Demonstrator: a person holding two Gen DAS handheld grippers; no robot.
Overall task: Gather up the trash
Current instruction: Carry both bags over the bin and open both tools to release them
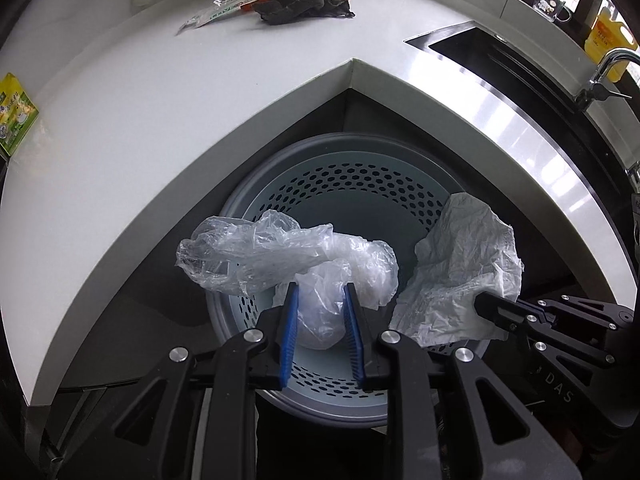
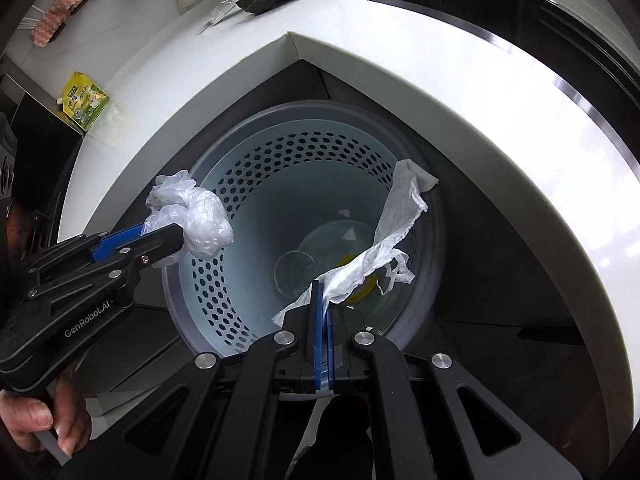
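Both grippers held trash over the bin.

The left gripper [image 1: 320, 294] clamped a clear plastic bag [image 1: 280, 256] at lower centre; the right gripper [image 2: 323, 292] pinched a crumpled white tissue [image 2: 384, 240] tight, both above the perforated bin [image 2: 248, 184] below the white counter [image 1: 160, 100].

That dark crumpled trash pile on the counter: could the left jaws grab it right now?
Probably not yet. The left gripper holds a clear plastic bag over the bin; the dark pile lies unobstructed across the counter.
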